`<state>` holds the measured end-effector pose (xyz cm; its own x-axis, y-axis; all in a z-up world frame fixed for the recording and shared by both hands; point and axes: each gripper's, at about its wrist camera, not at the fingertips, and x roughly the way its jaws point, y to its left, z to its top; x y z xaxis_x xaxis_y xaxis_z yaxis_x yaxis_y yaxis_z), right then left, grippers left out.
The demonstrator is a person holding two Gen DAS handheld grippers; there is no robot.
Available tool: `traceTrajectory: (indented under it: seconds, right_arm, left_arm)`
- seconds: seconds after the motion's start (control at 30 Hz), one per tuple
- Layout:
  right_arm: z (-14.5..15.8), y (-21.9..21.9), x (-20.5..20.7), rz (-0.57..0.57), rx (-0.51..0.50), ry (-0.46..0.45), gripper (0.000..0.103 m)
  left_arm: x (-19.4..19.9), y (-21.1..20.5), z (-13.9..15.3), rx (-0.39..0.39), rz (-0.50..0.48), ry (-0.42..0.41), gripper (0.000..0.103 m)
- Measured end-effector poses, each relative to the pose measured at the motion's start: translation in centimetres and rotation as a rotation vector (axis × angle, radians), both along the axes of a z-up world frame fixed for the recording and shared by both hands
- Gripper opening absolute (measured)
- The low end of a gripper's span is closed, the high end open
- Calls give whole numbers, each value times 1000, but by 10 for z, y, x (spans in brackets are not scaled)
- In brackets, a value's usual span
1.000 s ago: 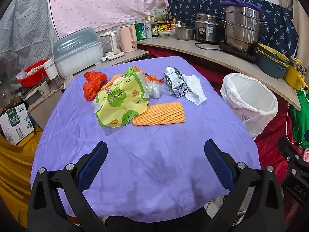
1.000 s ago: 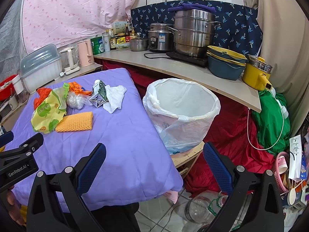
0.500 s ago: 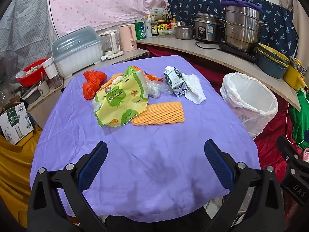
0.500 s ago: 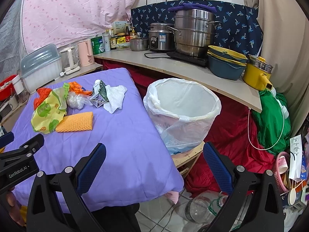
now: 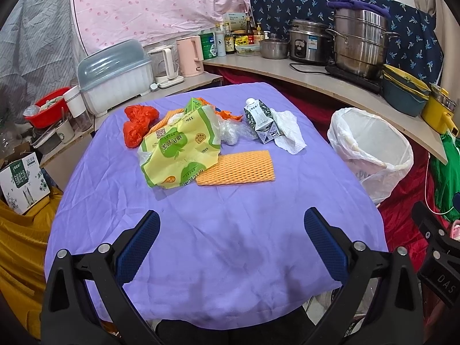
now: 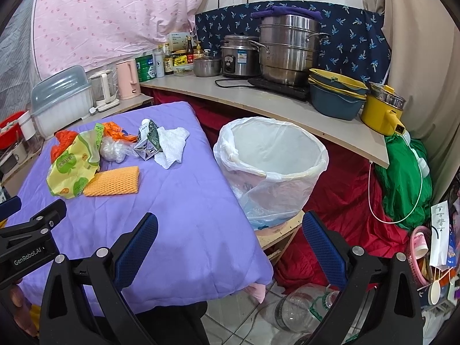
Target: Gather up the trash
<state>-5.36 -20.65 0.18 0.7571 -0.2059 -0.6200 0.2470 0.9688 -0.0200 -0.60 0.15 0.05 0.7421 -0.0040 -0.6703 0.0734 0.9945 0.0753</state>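
Trash lies in a heap at the far half of the purple-covered table [image 5: 224, 230]: a yellow-green snack bag [image 5: 178, 151], an orange foam net [image 5: 237, 168], a red plastic bag [image 5: 138, 120], a grey milk carton [image 5: 260, 120], a white paper towel [image 5: 287, 132] and a clear plastic wad [image 5: 230, 135]. A bin lined with a white bag [image 6: 270, 169] stands right of the table. My left gripper [image 5: 231, 244] is open over the near table, well short of the heap. My right gripper [image 6: 230, 247] is open above the table's near right corner, holding nothing.
A curved counter [image 6: 258, 100] behind the bin carries steel pots, a rice cooker, stacked bowls and a yellow pot. Kettles and a covered dish rack [image 5: 115, 74] stand beyond the table's far edge. A clear bottle [image 6: 302, 304] lies on the floor. A cardboard box [image 5: 23, 181] sits left.
Both views have shifted only slightly; the trash heap sits a touch lower in the left wrist view. Both grippers stay open and nothing on the table has moved.
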Motion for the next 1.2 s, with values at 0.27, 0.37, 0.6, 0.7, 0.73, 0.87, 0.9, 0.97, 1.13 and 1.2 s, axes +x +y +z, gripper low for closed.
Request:
traceTrajectory:
  seconds: [0.27,0.37,0.6,0.7,0.73,0.87,0.9,0.97,1.13,1.2]
  right_arm:
    - [-3,-3,-2,1,4,3,96]
    - [-3,-3,-2,2,4,2,96]
    - [-4,-2,-2,1,5,3,96]
    - [-3,-2,-2,2,3,3,96]
    - [-3,-3,-2,2,4,3,96]
    - [-3,-3,-2,1,4,2,96]
    - [-4,-3,-2,1,5,3,96]
    - [-4,-2,-2,1,5,4,96]
    - [-4,-2,-1,-1,5,4,96]
    - [-4,-2,-1,-1,5,4,96]
  left_arm:
    - [-1,-2,-1,-1,-1,5,96]
    - [-1,-2,-1,1,1,6,96]
    - [0,-2,-1,0,0,6,96]
    - [0,-2,-1,0,0,7,96]
    - [-1,-2,-2,0,0,8,96]
    - [0,-2,-2,-2,-2,6,96]
    - [0,-2,-2,-2,-2,5,96]
    - [0,-2,-1,-5,-3,4,96]
    - [1,-3,-1,-13,-6,4,96]
    - [2,-3,-1,-16,-6,5,96]
